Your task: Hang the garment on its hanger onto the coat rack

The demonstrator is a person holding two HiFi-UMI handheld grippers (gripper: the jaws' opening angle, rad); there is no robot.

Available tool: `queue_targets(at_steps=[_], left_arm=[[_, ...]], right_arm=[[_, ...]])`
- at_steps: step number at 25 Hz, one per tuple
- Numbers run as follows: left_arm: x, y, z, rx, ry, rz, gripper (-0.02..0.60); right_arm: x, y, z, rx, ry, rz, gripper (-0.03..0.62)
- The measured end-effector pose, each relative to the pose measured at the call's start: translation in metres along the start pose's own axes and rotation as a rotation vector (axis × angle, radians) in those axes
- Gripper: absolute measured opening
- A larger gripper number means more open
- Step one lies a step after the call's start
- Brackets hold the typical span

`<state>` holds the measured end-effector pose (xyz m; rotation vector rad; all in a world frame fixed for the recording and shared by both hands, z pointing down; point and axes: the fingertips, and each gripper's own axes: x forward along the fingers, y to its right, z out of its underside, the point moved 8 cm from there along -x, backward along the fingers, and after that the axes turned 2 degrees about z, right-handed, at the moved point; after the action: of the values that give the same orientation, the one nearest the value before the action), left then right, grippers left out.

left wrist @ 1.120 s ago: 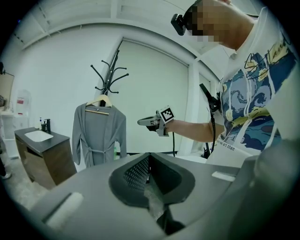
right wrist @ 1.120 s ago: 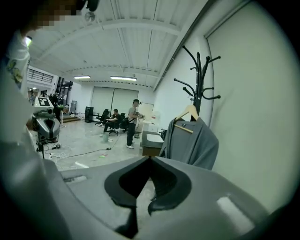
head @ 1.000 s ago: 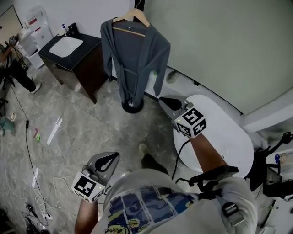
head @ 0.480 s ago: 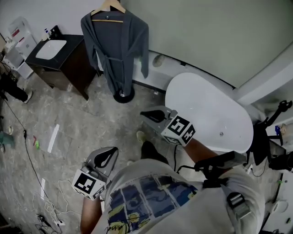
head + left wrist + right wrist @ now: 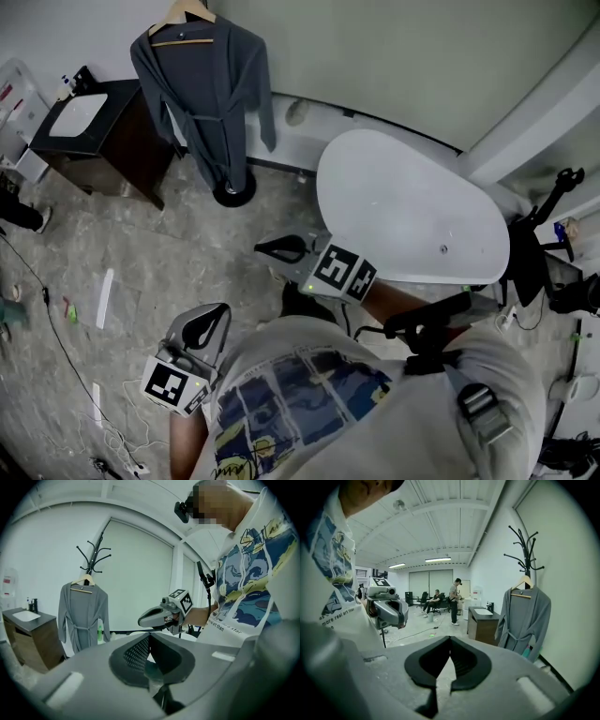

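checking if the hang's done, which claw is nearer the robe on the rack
The right claw: it reaches forward toward the grey robe on the coat rack, while the left claw sits low beside the person's torso.

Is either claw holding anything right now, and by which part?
Nothing is held. The left claw and right claw are both shut and empty; the robe hangs on the rack by its hanger.

Closed tongs (image 5: 450,641); grey robe (image 5: 526,617) on coat rack (image 5: 527,545)
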<state>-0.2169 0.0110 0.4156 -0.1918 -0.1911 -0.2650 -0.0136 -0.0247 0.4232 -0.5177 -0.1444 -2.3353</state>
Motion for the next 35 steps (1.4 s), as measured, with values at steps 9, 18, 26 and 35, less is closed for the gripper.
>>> queue_targets(at_steps=[9,18,26,35], left_arm=[[0.003,0.002,0.002,0.004,-0.015,0.0,0.003],[0.002,-0.003,0.004,-0.01,-0.012,-0.002,0.003],[0.002,-0.006,0.009,-0.033,-0.015,-0.016,0.003],[0.01,-0.014,0.01,-0.051,-0.033,-0.009,0.003]], right_arm=[[0.003,-0.01,-0.003,-0.034,-0.008,-0.038,0.003],[0.011,-0.015,0.0,-0.039,-0.035,-0.067,0.002],[0.017,-0.017,0.0,-0.051,-0.047,-0.094,0.002],[0.022,-0.01,0.006,-0.04,-0.055,-0.102,0.002]])
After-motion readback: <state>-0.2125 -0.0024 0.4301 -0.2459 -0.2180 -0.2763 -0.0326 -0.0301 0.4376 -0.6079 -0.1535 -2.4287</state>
